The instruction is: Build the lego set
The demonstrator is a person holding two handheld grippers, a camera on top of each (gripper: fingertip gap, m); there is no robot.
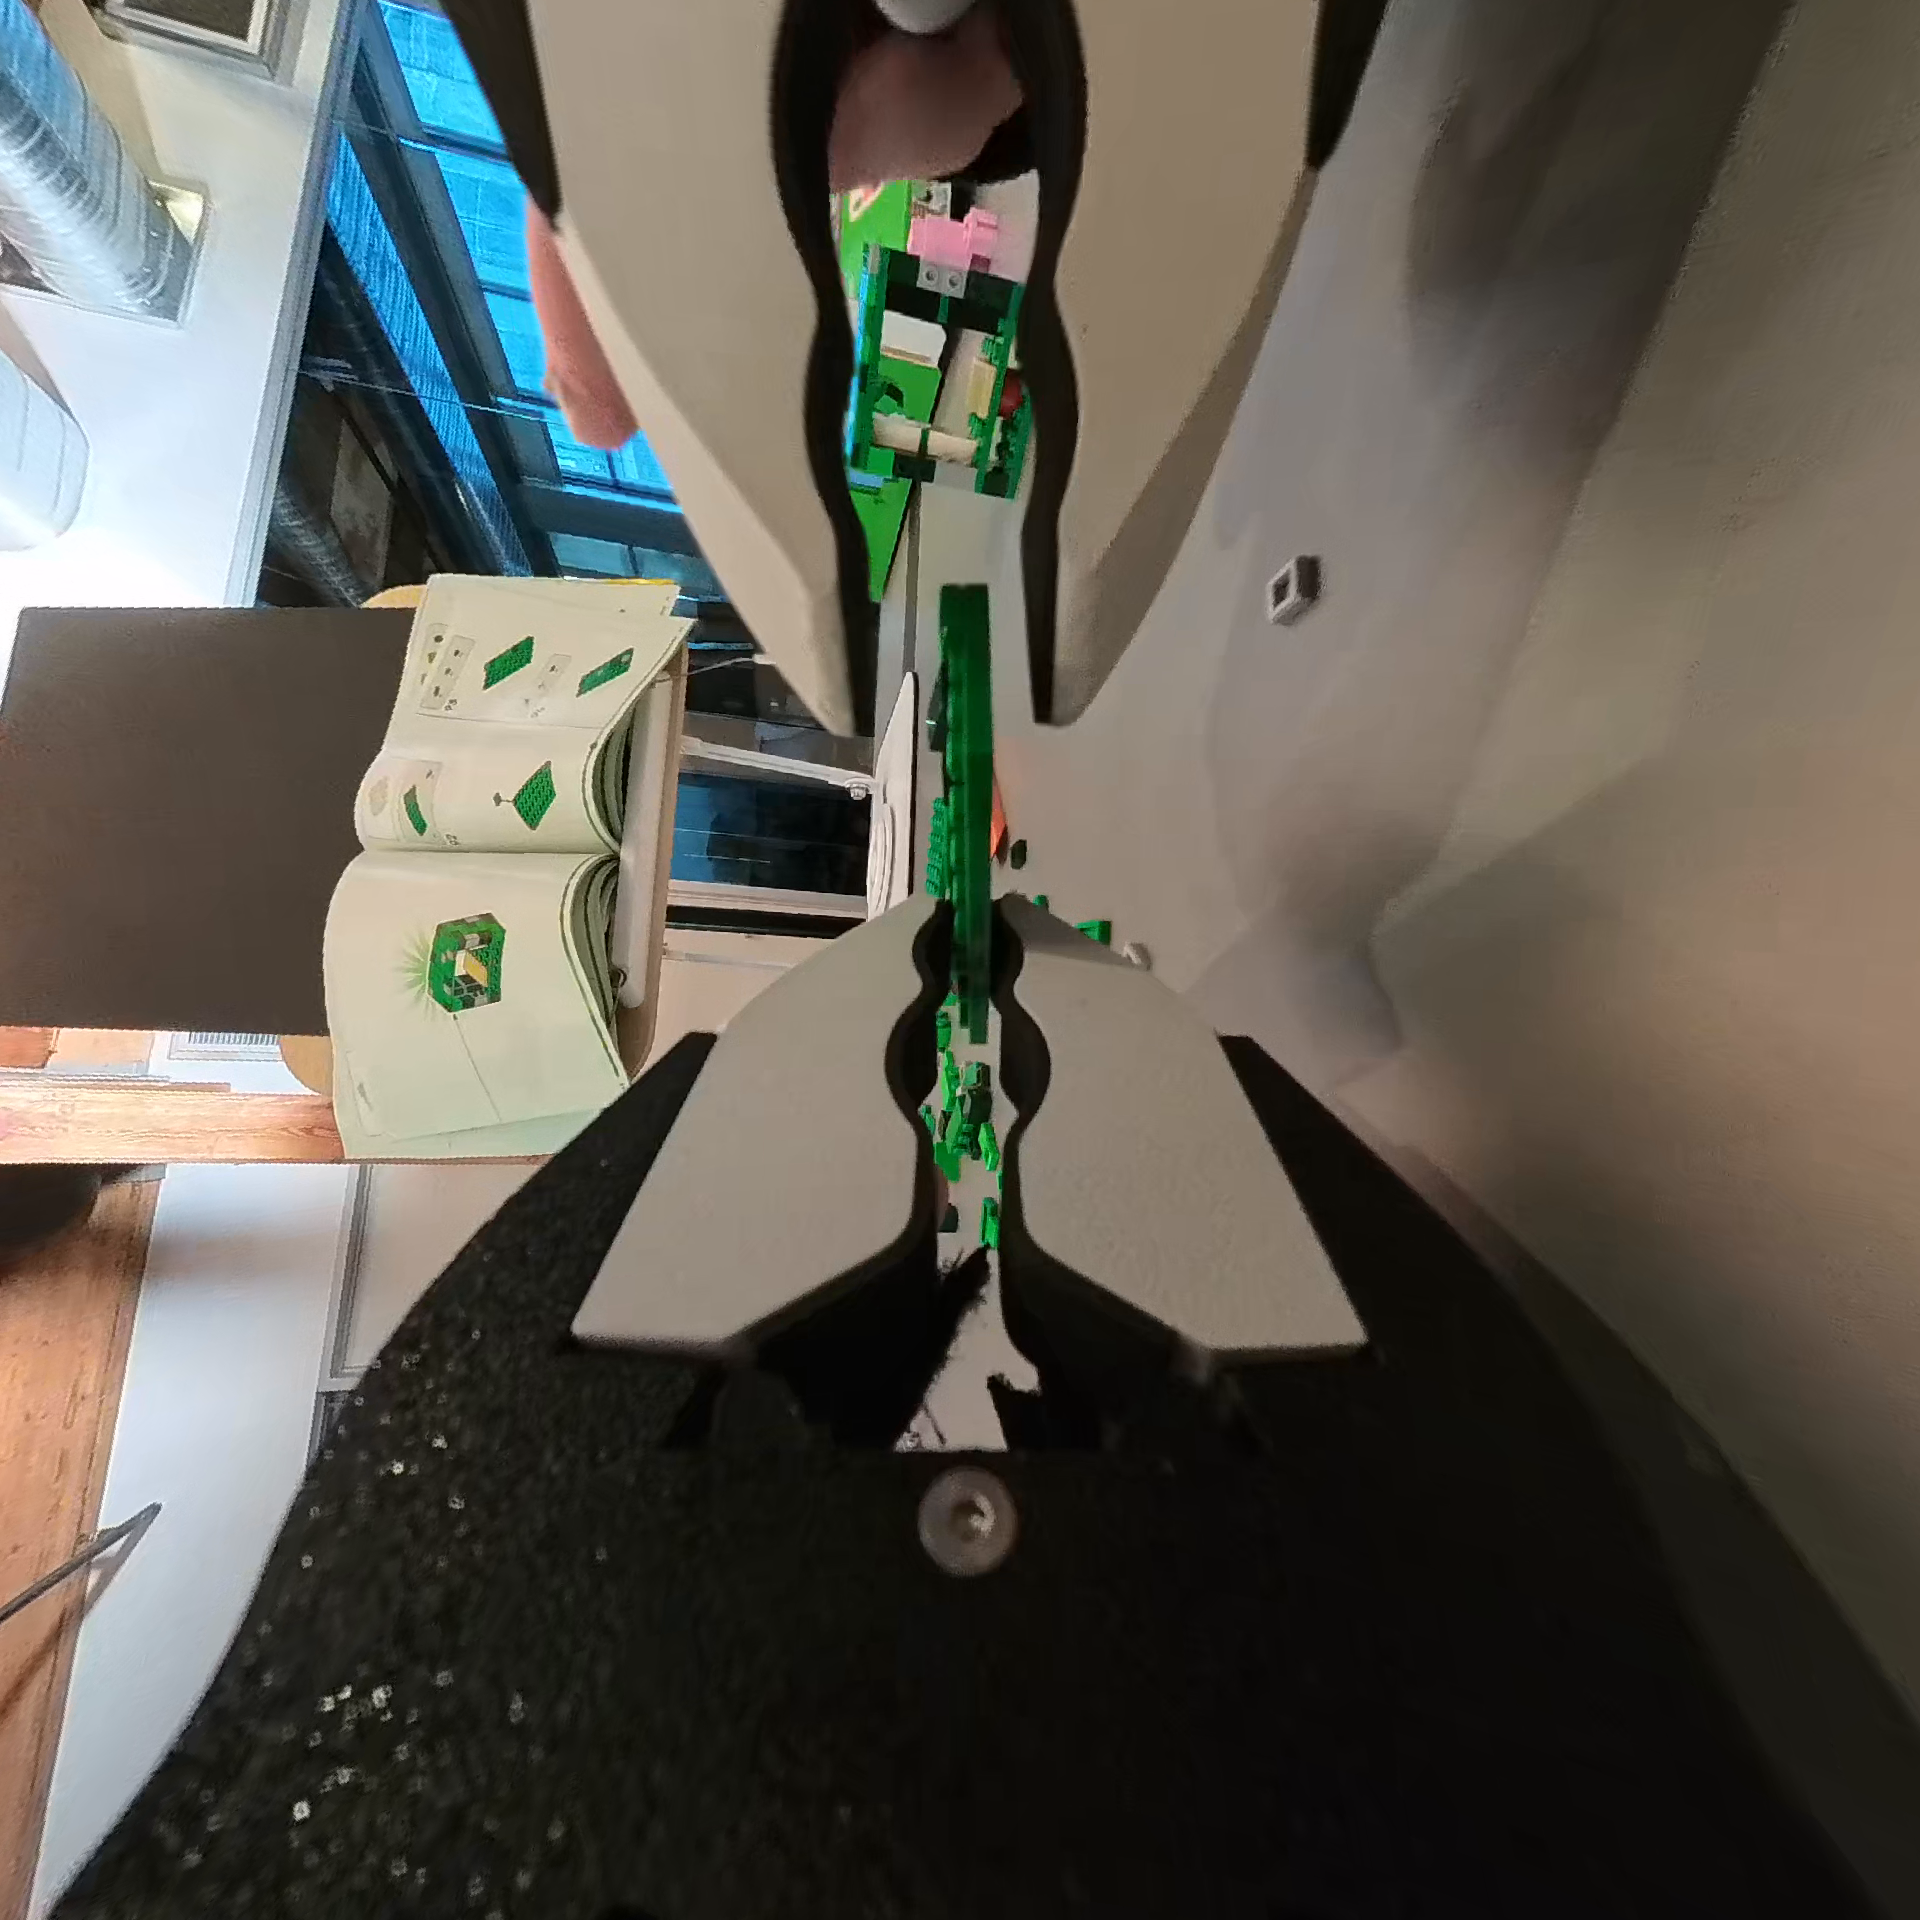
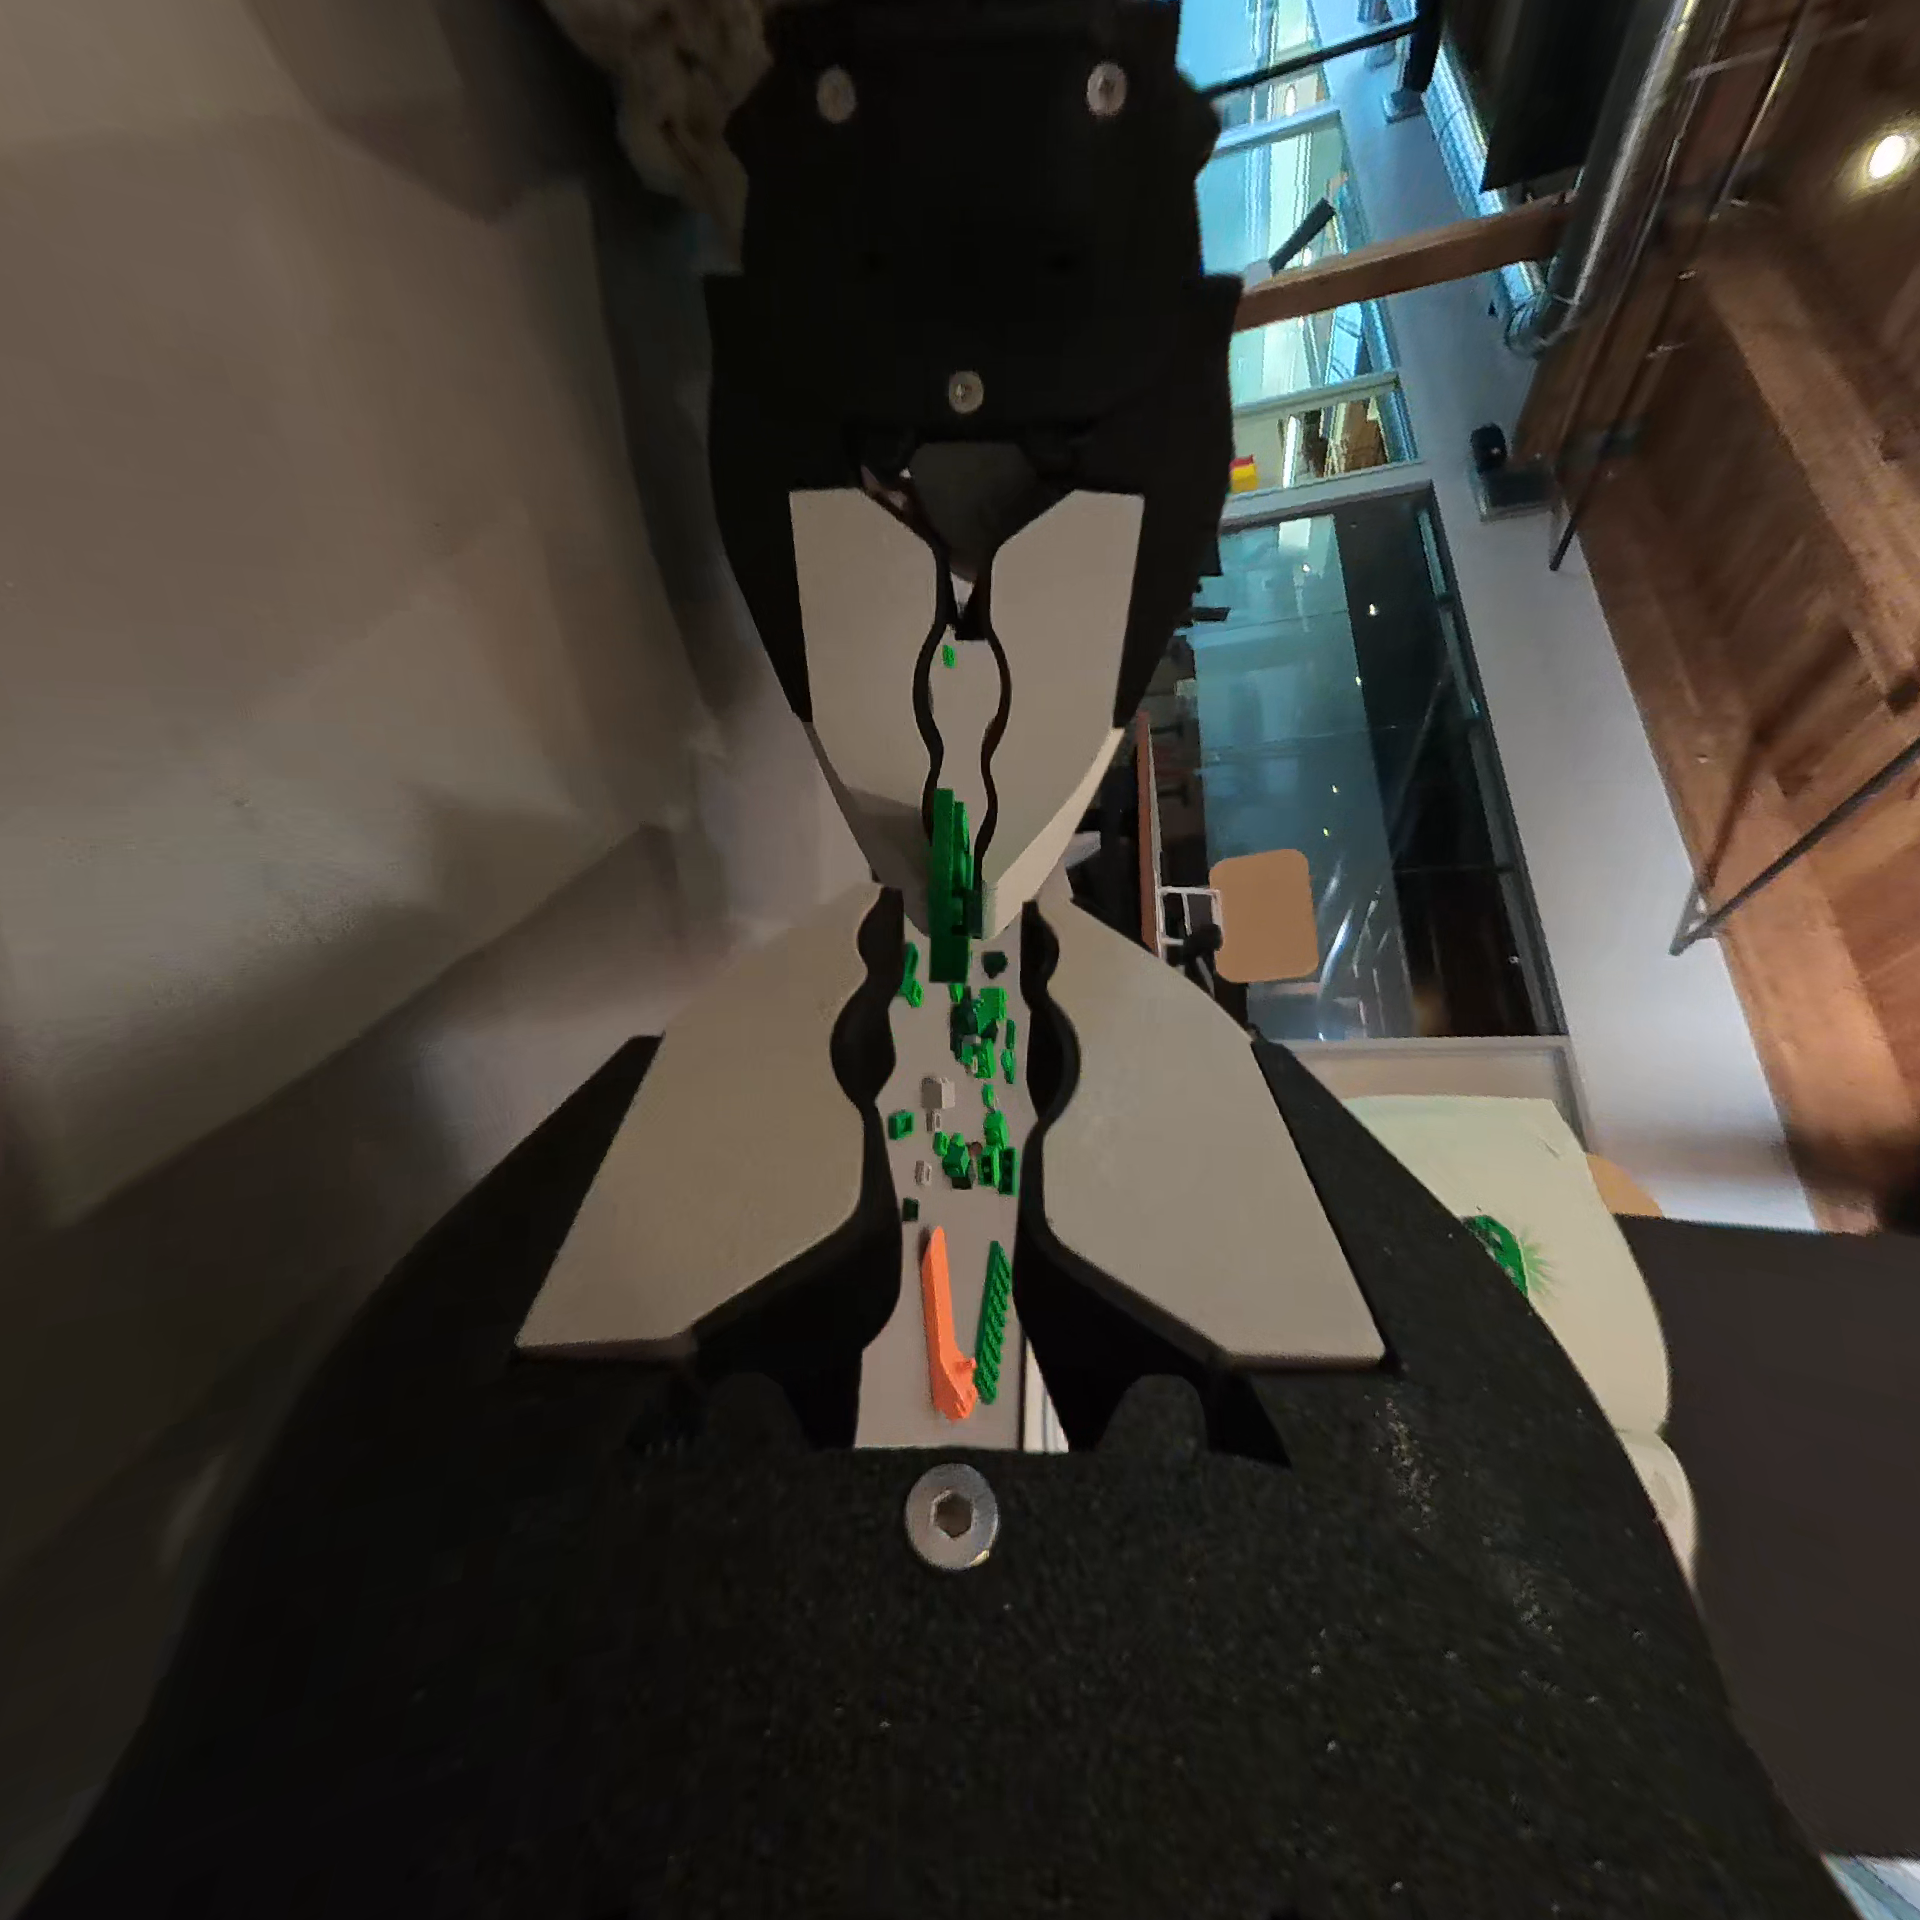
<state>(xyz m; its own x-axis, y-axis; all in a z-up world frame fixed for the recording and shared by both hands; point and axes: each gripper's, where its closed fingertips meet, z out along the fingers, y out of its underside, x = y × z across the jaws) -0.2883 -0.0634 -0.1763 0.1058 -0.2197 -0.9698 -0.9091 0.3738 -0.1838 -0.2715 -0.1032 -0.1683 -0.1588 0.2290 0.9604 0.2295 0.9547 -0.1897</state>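
My left gripper (image 1: pixel 971 920) is shut on a green Lego plate (image 1: pixel 966 769), seen edge-on and held off the white table (image 1: pixel 1403 468). My right gripper (image 1: pixel 948 717) faces it from the far side, open, with its fingertips on either side of the plate's far end and not touching it. In the right wrist view, the right gripper (image 2: pixel 956 914) stands open around the plate (image 2: pixel 948 883), which the left gripper (image 2: pixel 951 831) holds. A partly built green model (image 1: pixel 935 364) with a pink piece on it stands behind.
Several loose green pieces (image 2: pixel 982 1091) lie scattered on the table (image 2: pixel 312 727). An orange brick separator (image 2: pixel 945 1320) and a long green plate (image 2: pixel 994 1320) lie side by side. An open instruction booklet (image 1: pixel 488 862) leans at the table's side. A small grey piece (image 1: pixel 1294 589) lies apart.
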